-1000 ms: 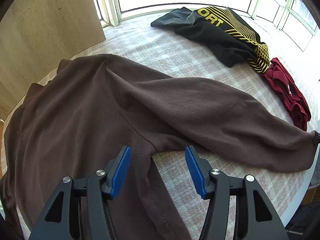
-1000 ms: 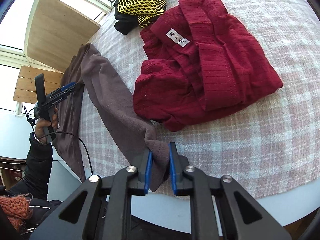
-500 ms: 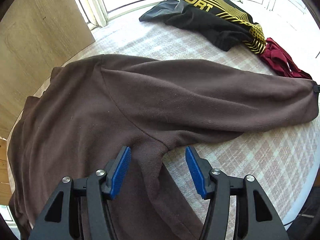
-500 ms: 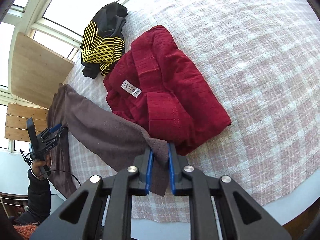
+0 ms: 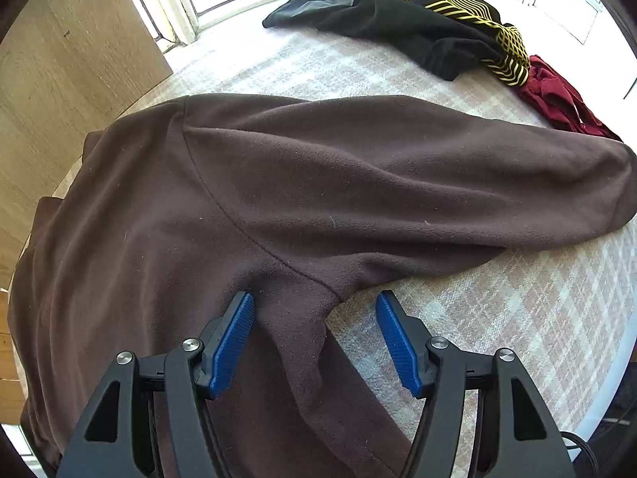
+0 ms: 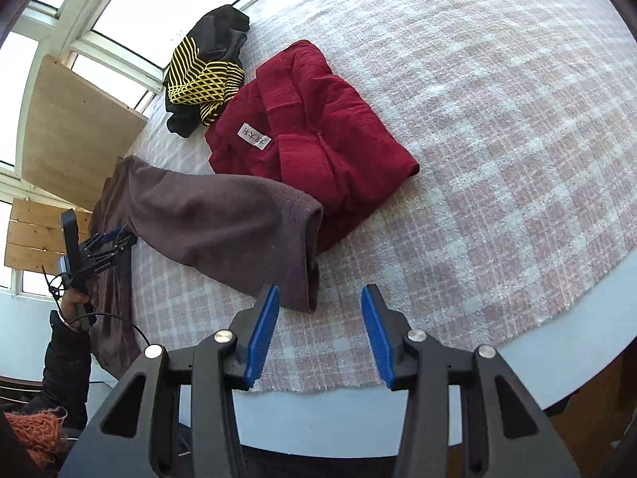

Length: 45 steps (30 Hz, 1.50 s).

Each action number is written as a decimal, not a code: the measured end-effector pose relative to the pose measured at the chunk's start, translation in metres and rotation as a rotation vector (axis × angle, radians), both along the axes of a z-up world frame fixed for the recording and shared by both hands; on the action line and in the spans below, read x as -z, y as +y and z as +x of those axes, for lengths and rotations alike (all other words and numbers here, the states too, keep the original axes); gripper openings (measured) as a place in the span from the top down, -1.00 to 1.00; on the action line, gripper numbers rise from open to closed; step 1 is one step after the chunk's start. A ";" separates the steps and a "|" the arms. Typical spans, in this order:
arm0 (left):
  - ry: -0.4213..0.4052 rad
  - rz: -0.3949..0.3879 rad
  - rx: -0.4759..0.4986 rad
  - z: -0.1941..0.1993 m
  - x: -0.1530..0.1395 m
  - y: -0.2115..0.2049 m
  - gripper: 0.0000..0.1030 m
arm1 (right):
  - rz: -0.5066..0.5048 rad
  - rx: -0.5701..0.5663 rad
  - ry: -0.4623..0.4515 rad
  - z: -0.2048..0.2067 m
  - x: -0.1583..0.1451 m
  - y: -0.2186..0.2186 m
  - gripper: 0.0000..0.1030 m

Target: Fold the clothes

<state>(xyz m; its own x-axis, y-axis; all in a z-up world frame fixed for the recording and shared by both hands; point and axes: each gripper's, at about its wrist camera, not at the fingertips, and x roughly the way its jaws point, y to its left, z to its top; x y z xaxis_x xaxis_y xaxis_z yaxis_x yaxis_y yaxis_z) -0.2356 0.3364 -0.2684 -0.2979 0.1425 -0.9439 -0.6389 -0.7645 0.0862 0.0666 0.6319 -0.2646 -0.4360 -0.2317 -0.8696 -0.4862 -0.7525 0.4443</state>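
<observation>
Now our right gripper [image 6: 316,310] has just been opening, empty, the cuff [image 6: 306,255] dropped flat beside the red top [image 6: 318,147]; our left gripper [image 5: 314,318] gapes over the fleece [image 5: 159,239] armpit — pinch seam squarely before folding.

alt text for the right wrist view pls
The right gripper hangs open over a checked cloth-covered table, the brown sleeve cuff lying loose just beyond its blue pads. Behind sit a folded red garment and a black-and-yellow top.
</observation>
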 end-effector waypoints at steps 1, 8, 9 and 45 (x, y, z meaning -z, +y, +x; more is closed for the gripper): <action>0.007 0.001 0.005 -0.001 -0.001 0.001 -0.20 | 0.022 -0.034 0.005 -0.002 0.001 -0.009 0.17; 0.031 -0.017 0.038 -0.007 -0.002 0.005 -0.20 | 0.200 -0.221 -0.021 -0.033 0.015 -0.045 0.73; 0.031 -0.020 0.042 -0.007 -0.001 0.006 -0.20 | 0.200 -0.236 -0.043 -0.037 0.016 -0.047 0.95; 0.001 -0.068 0.070 0.000 0.001 0.009 -0.31 | 0.055 -0.034 -0.105 -0.038 0.006 0.009 0.09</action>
